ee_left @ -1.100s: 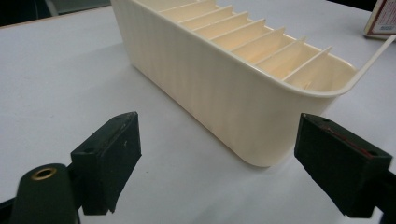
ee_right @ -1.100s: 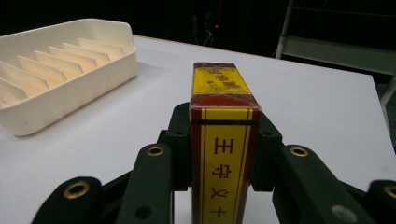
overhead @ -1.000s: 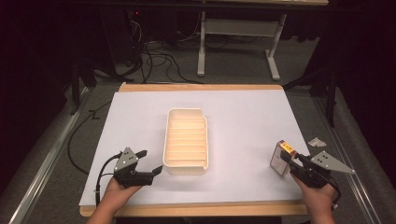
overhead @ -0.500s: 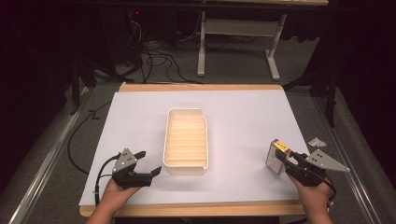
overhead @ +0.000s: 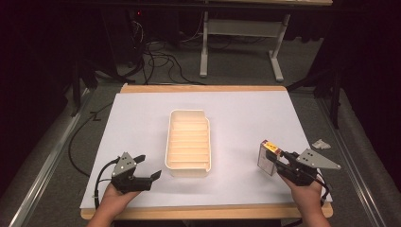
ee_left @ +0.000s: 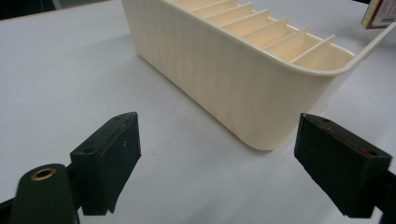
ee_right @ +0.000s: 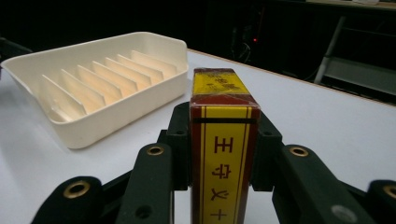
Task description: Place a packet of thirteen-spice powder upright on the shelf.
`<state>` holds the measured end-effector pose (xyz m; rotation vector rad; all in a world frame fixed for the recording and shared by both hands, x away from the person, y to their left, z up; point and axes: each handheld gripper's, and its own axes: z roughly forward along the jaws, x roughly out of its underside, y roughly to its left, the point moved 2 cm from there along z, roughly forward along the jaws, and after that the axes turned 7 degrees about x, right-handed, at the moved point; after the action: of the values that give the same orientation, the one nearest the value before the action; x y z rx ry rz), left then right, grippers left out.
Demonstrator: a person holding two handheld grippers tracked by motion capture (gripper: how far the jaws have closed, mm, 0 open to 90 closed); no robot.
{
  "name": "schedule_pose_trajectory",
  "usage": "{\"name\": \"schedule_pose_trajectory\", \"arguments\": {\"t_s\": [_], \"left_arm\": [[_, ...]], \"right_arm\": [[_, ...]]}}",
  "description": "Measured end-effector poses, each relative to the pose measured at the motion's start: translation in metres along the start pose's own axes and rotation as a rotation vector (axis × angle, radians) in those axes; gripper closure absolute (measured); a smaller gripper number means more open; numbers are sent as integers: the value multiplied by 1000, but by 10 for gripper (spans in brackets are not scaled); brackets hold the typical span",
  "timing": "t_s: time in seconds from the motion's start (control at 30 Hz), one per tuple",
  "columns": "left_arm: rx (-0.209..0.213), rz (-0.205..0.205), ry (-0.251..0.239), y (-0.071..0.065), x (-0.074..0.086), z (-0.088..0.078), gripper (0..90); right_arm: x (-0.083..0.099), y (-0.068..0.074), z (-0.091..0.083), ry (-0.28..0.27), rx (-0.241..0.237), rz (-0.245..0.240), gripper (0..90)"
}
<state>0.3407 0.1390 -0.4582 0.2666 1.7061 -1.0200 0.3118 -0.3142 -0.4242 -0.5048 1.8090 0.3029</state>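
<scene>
A cream tray [overhead: 188, 166] with several slots stands mid-table, seen close in the left gripper view [ee_left: 224, 79] and to the left in the right gripper view [ee_right: 116, 109]. My right gripper [overhead: 280, 161] is shut on a yellow and dark-red box [overhead: 267, 157], held upright right of the tray; in the right gripper view the box [ee_right: 223, 154] stands between the pads. My left gripper [overhead: 147, 169] rests open near the tray's near left corner, its pads [ee_left: 108, 158] wide apart with nothing between them.
White paper [overhead: 142, 123] covers the wooden table [overhead: 203, 88]. A small crumpled white scrap [overhead: 321, 144] lies off the paper's right edge. Cables and a desk frame [overhead: 241, 33] stand on the floor beyond the table.
My right gripper has carried the box a little to the left, toward the tray. The left gripper has stayed where it was.
</scene>
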Motion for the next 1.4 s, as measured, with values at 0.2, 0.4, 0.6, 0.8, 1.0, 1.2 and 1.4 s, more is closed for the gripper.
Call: {"name": "schedule_pose_trajectory", "arguments": {"t_s": [0.2, 0.4, 0.6, 0.8, 1.0, 1.2, 1.4], "left_arm": [[10, -4, -5, 0, -1, -1, 153], [10, -8, -10, 1, -2, -2, 153], [14, -5, -9, 2, -3, -3, 153], [10, -7, -25, 1, -5, -5, 154], [9, -14, -27, 2, -5, -4, 153], [6, -12, -26, 3, -5, -4, 153], [3, -18, -29, 3, -6, -5, 153]], "right_arm": [[-9, 14, 11, -9, -50, -12, 685], [-20, 22, 19, -29, -80, 3, 685], [-34, 28, 32, -43, -89, -15, 685], [-44, 33, 52, -59, -96, -16, 685], [-52, 40, 63, -68, -119, -29, 686], [-65, 51, 78, -67, -149, -54, 688], [-74, 57, 90, -87, -184, -64, 688]]}}
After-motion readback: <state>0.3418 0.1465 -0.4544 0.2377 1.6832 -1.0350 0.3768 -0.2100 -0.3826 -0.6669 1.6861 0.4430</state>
